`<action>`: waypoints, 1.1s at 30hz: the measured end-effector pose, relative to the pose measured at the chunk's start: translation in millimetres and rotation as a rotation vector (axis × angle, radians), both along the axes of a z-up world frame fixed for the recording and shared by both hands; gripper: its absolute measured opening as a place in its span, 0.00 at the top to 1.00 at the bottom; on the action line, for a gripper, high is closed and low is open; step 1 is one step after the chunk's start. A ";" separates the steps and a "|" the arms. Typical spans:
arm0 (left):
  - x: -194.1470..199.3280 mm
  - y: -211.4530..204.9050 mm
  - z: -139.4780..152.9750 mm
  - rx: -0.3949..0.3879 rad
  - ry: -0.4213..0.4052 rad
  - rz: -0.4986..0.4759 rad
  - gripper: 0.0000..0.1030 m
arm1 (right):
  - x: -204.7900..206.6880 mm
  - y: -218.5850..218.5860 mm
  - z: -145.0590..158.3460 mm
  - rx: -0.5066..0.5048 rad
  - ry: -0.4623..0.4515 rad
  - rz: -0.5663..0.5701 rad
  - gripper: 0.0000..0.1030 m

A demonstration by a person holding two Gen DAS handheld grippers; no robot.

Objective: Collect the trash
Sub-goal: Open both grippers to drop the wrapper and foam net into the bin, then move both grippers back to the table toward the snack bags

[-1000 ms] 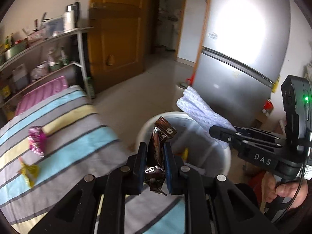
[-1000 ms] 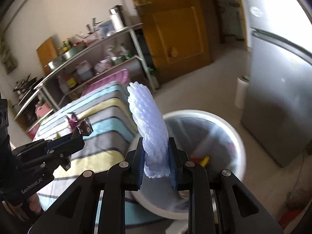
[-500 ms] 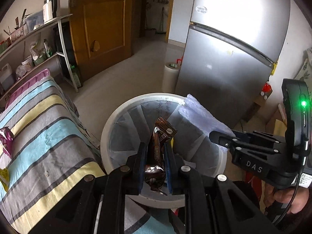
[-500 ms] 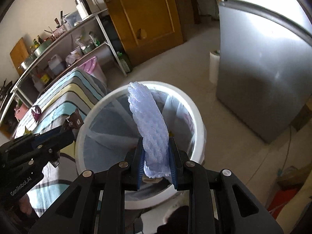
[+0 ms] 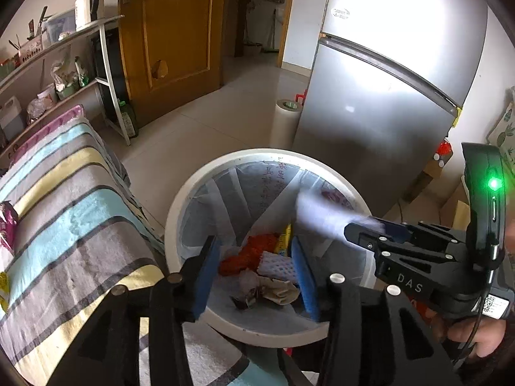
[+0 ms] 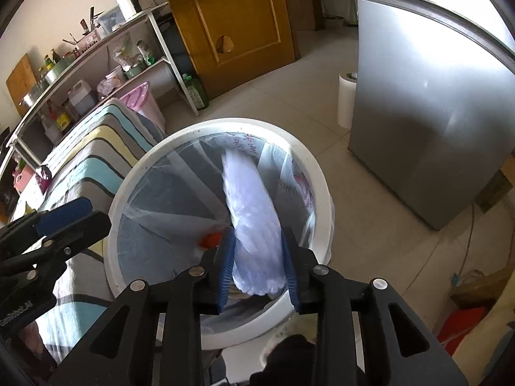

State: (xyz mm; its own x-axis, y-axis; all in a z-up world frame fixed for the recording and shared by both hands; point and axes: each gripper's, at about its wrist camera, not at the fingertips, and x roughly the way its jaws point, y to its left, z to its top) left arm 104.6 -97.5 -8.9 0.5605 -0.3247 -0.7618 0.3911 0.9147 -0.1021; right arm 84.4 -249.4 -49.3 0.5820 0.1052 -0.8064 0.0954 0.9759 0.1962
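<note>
A white round trash bin (image 5: 180, 215) lined with a clear bag stands on the floor beside the striped table. My left gripper (image 5: 256, 276) is open and empty right over it; the brown wrapper (image 5: 244, 300) lies at the bottom among other trash. My right gripper (image 6: 257, 263) has its jaws spread over the bin (image 6: 322, 189), with the white foam net (image 6: 254, 222) blurred between them, apparently slipping free. The foam net (image 5: 322, 214) also shows blurred in the left wrist view at the tip of the right gripper (image 5: 363, 231).
The table with a striped cloth (image 5: 64, 206) lies left of the bin, with a pink wrapper (image 5: 8, 225) and a yellow wrapper (image 5: 2, 289) on it. A silver fridge (image 5: 386, 96), a paper roll (image 5: 285, 122), a metal shelf (image 5: 64, 74) and a wooden door (image 5: 173, 35) stand around.
My left gripper has opened and the brown wrapper has dropped into the bin. My right gripper has opened around the foam net, which now blurs. Both grippers moved closer over the bin.
</note>
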 end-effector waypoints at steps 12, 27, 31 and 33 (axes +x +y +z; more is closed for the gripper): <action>-7.3 22.6 13.1 -0.023 -0.033 0.046 0.44 | -11.6 5.7 16.0 0.020 -0.055 0.000 0.55; -31.0 82.3 33.3 -0.055 -0.090 0.167 0.41 | -22.8 54.7 52.1 0.040 -0.172 0.077 0.55; -36.5 102.3 37.3 -0.058 -0.106 0.206 0.41 | -23.2 75.2 63.4 0.030 -0.212 0.126 0.55; -39.2 112.0 38.9 -0.047 -0.114 0.234 0.40 | -22.8 84.4 67.1 0.024 -0.227 0.143 0.55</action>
